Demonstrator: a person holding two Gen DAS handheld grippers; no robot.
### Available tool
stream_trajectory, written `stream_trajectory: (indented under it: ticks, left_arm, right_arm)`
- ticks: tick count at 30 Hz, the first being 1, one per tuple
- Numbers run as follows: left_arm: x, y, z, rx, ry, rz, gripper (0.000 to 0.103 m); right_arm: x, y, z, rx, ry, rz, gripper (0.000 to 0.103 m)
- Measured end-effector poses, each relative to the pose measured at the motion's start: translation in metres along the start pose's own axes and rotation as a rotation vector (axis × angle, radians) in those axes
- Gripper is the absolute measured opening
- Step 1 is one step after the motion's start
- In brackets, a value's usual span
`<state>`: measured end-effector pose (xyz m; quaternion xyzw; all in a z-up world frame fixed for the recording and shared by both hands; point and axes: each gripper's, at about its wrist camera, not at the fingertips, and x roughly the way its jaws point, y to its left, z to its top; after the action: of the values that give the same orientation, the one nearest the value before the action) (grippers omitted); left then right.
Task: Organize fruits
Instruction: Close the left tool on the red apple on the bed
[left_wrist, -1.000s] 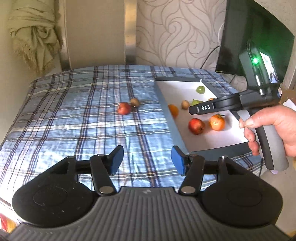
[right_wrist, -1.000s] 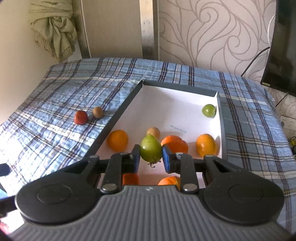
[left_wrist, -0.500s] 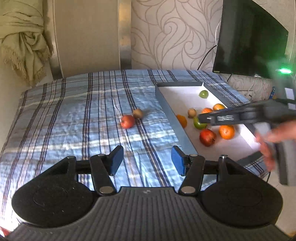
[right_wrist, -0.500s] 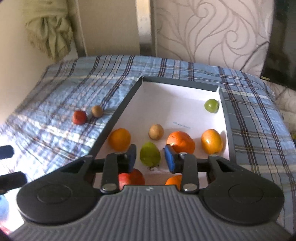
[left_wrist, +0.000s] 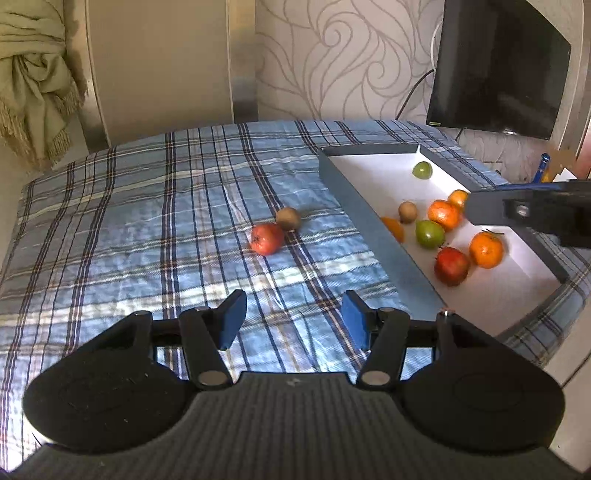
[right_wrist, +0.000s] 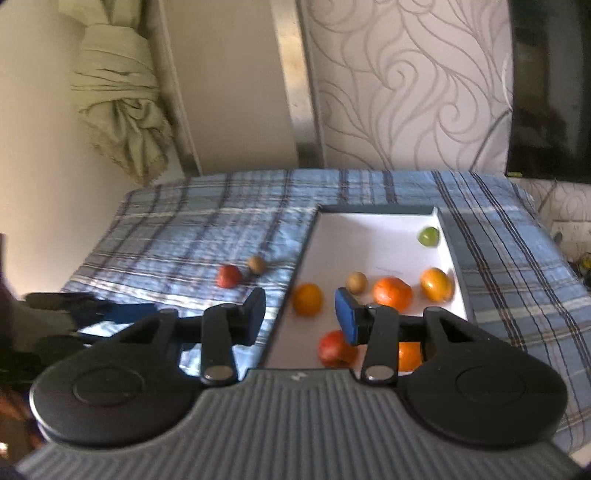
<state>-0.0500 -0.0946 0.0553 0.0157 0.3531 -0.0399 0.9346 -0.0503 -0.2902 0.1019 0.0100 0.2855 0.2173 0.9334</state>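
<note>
A red apple and a brown kiwi-like fruit lie side by side on the checked cloth, ahead of my left gripper. It hangs open and empty above the cloth. To the right, the dark-walled white tray holds a green pear, a red apple, several oranges and a small green fruit. My right gripper is open and empty over the tray's near left wall. Its right finger hides the pear in that view. The loose apple lies beyond its left finger.
The cloth-covered table drops off at its near and right edges. A dark screen stands behind the tray, and a knotted curtain hangs at the far left. Patterned wall runs behind. The left gripper's fingers show blurred at the right view's left edge.
The right gripper opened and let the green pear go into the tray, then rose and drew back toward the left. The left gripper moved closer to the two loose fruits.
</note>
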Motion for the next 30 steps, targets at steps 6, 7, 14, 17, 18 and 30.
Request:
stream_trajectory:
  ticks: [6,7,14,17,18,30]
  left_arm:
    - [0.022,0.011,0.009,0.018,-0.018,0.018,0.061]
    - [0.027,0.012,0.012,0.024,-0.021,0.017,0.061]
    - [0.062,0.018,0.032,0.034,-0.026,0.007,0.061]
    - [0.078,0.018,0.039,0.036,-0.012,0.011,0.060]
    - [0.083,0.018,0.040,0.033,-0.006,0.006,0.056]
    - [0.113,0.026,0.043,0.028,0.024,-0.031,0.035]
  right_arm:
    - [-0.005,0.015,0.001,-0.019,0.019,0.003,0.044]
    - [-0.005,0.016,0.002,-0.020,0.023,0.007,0.044]
    - [-0.015,0.024,0.009,-0.034,0.009,-0.026,0.044]
    - [-0.018,0.023,0.011,-0.035,0.005,-0.048,0.044]
    - [-0.018,0.023,0.011,-0.035,0.005,-0.057,0.044]
    - [-0.005,0.030,0.017,-0.045,0.034,-0.095,0.044]
